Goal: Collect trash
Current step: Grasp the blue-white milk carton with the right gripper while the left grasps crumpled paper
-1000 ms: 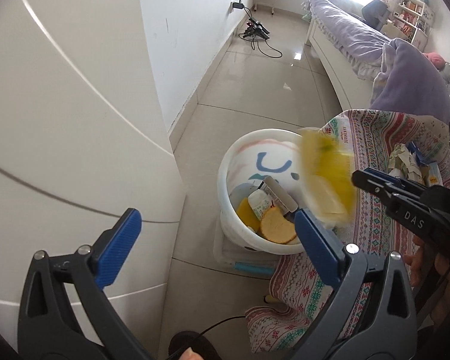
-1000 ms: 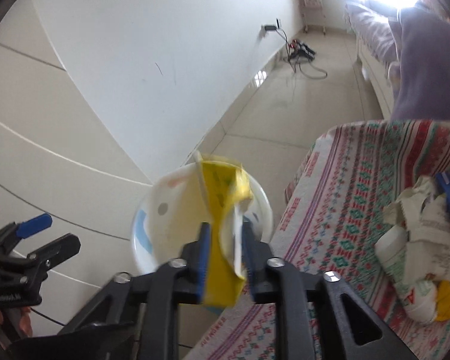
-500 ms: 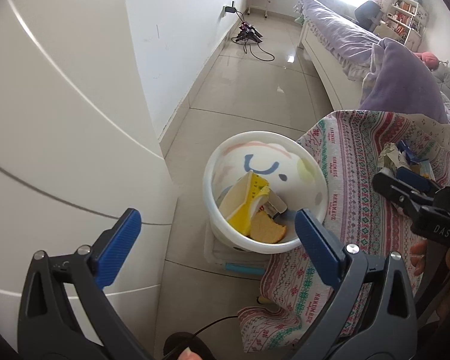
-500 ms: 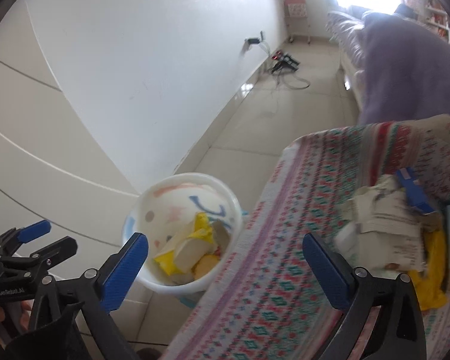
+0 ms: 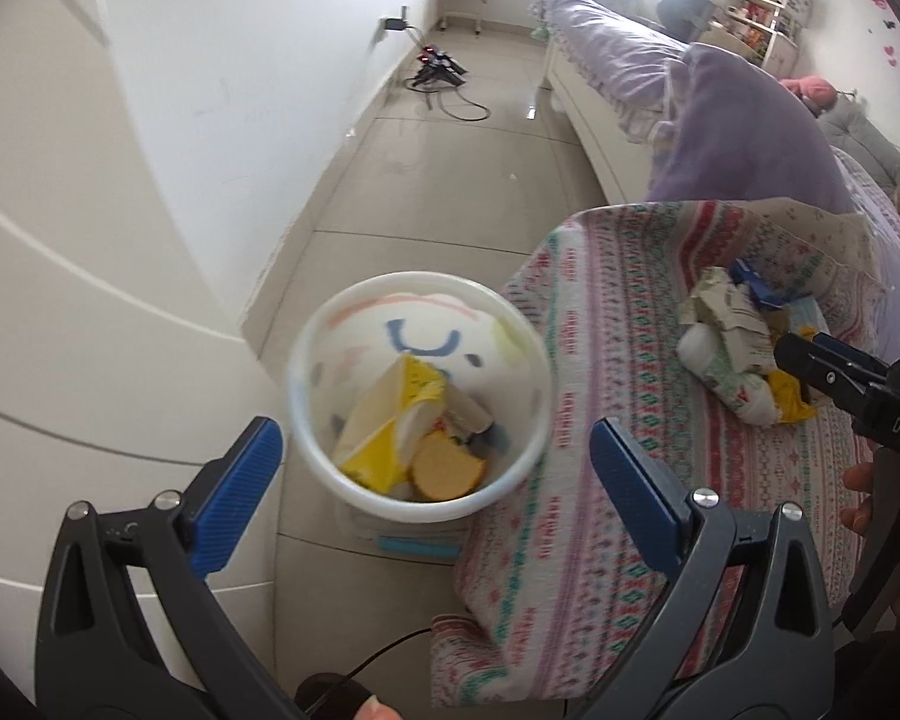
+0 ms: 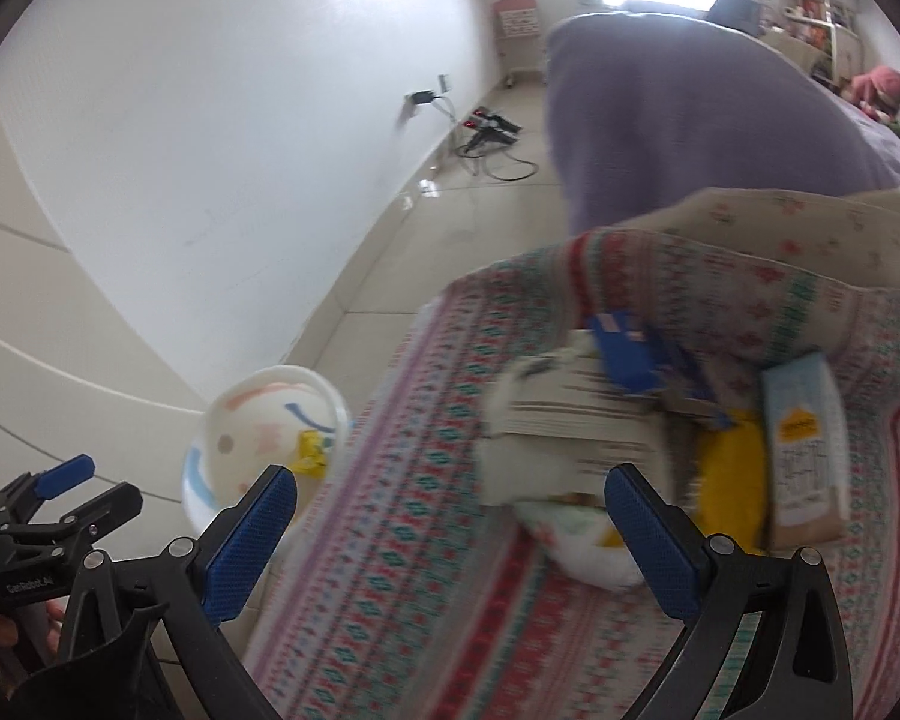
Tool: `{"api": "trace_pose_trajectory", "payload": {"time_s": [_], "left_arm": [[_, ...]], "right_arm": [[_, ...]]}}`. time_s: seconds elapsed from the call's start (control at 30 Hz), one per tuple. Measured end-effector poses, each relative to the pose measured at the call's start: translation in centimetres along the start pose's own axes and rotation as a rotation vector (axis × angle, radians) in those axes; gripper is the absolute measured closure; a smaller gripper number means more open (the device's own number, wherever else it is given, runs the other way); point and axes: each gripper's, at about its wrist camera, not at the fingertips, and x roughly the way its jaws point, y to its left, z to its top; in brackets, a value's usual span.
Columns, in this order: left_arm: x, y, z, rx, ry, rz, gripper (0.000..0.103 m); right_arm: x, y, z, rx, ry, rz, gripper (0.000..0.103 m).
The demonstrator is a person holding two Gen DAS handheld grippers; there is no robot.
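A white bin (image 5: 306, 384) with a cartoon face stands on the floor beside the patterned cloth (image 5: 618, 396). It holds a yellow wrapper (image 5: 384, 420) and other scraps. My left gripper (image 5: 432, 468) is open and empty above the bin. My right gripper (image 6: 450, 522) is open and empty over the cloth, facing a trash pile: crumpled paper (image 6: 576, 420), a blue wrapper (image 6: 624, 354), a yellow piece (image 6: 732, 474), a small carton (image 6: 804, 450). The pile also shows in the left wrist view (image 5: 732, 336). The bin shows in the right wrist view (image 6: 252, 438).
A white wall (image 5: 240, 90) and white cabinet doors (image 5: 60, 300) stand left of the bin. A tiled floor (image 5: 450, 180) runs back to a power strip with cables (image 5: 444, 66). A purple blanket (image 6: 690, 108) and bed lie behind the cloth.
My right gripper opened and dropped the yellow wrapper into the bin, then swung right over the cloth toward the trash pile. My left gripper stayed open and shifted slightly.
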Motion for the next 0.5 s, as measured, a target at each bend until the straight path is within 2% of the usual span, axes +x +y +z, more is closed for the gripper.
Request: {"api": "trace_pose_trajectory", "payload": {"time_s": [0.27, 0.5], "left_arm": [[1.1, -3.9, 0.6, 0.029, 0.013, -0.037, 0.001], [2.5, -7.2, 1.5, 0.041, 0.016, -0.072, 0.001]], "right_arm": [[-2.7, -6.4, 0.2, 0.096, -0.027, -0.056, 0.0], [-3.6, -14.3, -0.3, 0.266, -0.03, -0.091, 0.0]]}}
